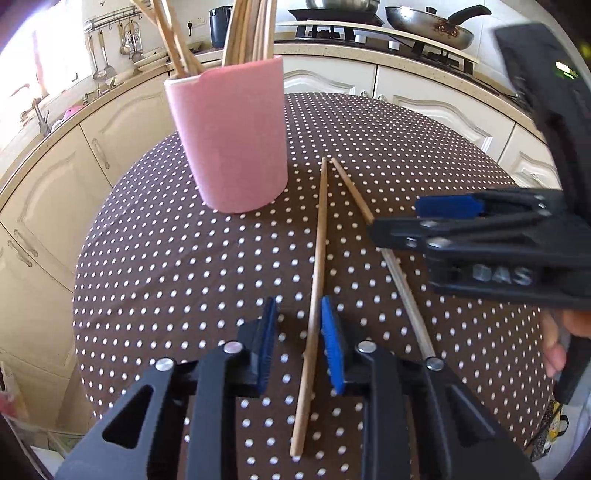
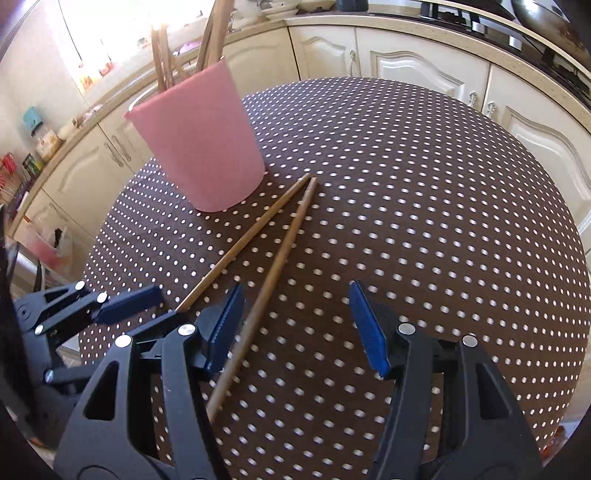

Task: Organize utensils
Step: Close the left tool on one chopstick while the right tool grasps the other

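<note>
Chopsticks, 2 slim wooden ones [image 1: 319, 251], flat on dotted brown tablecloth [image 1: 184, 277] at 4 o'clock from pink cylindrical holder [image 1: 229, 136], left gripper [image 1: 298, 347] part-closed astride 1 untouched, right gripper [image 2: 295, 325] open beside the other, likely for lifting.

- The tabletop [image 1: 184, 258] was round, with a brown cloth full of white dots.
- Cream cupboards [image 2: 406, 59] with curvy doors stood behind it.
- A stove [image 1: 369, 29] held a big pan [image 1: 428, 26].
- Ladles [image 1: 110, 51] hung on a wall rail.
- Bright light [image 2: 96, 44] came in on the left.
</note>
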`<state>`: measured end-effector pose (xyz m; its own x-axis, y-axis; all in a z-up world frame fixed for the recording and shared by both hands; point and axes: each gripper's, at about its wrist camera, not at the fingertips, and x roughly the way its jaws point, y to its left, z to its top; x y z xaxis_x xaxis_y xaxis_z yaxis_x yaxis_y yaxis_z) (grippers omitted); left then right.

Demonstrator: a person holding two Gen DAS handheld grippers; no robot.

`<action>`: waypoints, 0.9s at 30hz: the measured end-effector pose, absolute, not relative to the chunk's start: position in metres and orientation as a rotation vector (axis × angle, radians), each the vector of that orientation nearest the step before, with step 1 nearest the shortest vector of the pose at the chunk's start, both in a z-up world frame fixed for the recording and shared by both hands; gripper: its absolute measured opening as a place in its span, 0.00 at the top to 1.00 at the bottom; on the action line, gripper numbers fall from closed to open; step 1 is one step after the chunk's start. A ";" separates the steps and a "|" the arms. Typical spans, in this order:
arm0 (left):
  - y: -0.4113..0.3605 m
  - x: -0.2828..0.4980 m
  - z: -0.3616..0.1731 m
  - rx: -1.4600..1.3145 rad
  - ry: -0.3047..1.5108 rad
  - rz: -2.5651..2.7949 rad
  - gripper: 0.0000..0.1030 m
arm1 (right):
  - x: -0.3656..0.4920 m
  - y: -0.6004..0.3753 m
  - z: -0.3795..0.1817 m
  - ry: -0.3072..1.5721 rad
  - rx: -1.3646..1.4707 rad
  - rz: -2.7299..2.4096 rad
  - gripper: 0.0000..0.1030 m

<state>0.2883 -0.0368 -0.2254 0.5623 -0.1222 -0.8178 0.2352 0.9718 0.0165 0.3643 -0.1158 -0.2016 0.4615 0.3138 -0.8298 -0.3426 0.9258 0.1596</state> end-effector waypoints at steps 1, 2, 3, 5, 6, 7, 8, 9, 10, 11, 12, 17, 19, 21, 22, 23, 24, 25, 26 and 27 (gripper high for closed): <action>-0.033 0.288 -0.227 0.131 0.952 -0.213 0.77 | 0.365 -0.111 -0.202 1.015 -0.053 0.393 0.43; -0.031 0.285 -0.228 0.132 0.953 -0.215 0.77 | 0.366 -0.106 -0.202 1.019 -0.085 0.382 0.43; -0.030 0.284 -0.228 0.132 0.954 -0.219 0.77 | 0.367 -0.100 -0.203 1.026 -0.122 0.372 0.43; -0.027 0.284 -0.229 0.134 0.960 -0.224 0.77 | 0.367 -0.089 -0.204 1.037 -0.219 0.353 0.45; -0.027 0.285 -0.229 0.131 0.966 -0.219 0.77 | 0.366 -0.086 -0.204 1.039 -0.241 0.367 0.53; -0.028 0.290 -0.228 0.131 0.972 -0.219 0.77 | 0.366 -0.085 -0.203 1.053 -0.250 0.378 0.55; -0.030 0.292 -0.228 0.134 0.977 -0.218 0.77 | 0.366 -0.085 -0.203 1.062 -0.261 0.387 0.61; -0.032 0.294 -0.228 0.140 0.979 -0.218 0.77 | 0.366 -0.086 -0.202 1.073 -0.274 0.398 0.66; -0.035 0.301 -0.227 0.145 0.982 -0.223 0.77 | 0.366 -0.087 -0.201 1.088 -0.286 0.409 0.67; -0.037 0.306 -0.226 0.146 0.986 -0.224 0.77 | 0.366 -0.089 -0.200 1.102 -0.296 0.420 0.70; -0.039 0.310 -0.226 0.148 0.992 -0.222 0.77 | 0.365 -0.094 -0.199 1.115 -0.299 0.429 0.75; -0.053 0.333 -0.224 0.167 1.012 -0.224 0.77 | 0.372 -0.117 -0.194 1.197 -0.271 0.481 0.87; -0.059 0.343 -0.223 0.168 1.023 -0.225 0.77 | 0.375 -0.125 -0.193 1.220 -0.249 0.502 0.89; -0.064 0.351 -0.223 0.172 1.028 -0.224 0.77 | 0.378 -0.131 -0.193 1.235 -0.232 0.520 0.91; -0.065 0.354 -0.222 0.170 1.031 -0.225 0.77 | 0.383 -0.134 -0.193 1.240 -0.228 0.524 0.91; -0.066 0.357 -0.222 0.159 1.036 -0.223 0.77 | 0.385 -0.135 -0.193 1.245 -0.230 0.526 0.91; -0.066 0.360 -0.221 0.151 1.044 -0.221 0.77 | 0.387 -0.137 -0.192 1.248 -0.232 0.527 0.91; -0.067 0.362 -0.221 0.152 1.047 -0.220 0.78 | 0.388 -0.138 -0.192 1.253 -0.237 0.528 0.91; -0.069 0.362 -0.221 0.156 1.047 -0.222 0.81 | 0.392 -0.137 -0.191 1.256 -0.240 0.528 0.91; -0.070 0.361 -0.220 0.159 1.041 -0.231 0.84 | 0.395 -0.136 -0.191 1.258 -0.243 0.529 0.92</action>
<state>0.3612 -0.0701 -0.2205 0.4842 -0.1136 -0.8676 0.2634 0.9645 0.0208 0.3946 -0.1361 -0.1905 0.2086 0.2455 -0.9467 -0.5048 0.8561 0.1108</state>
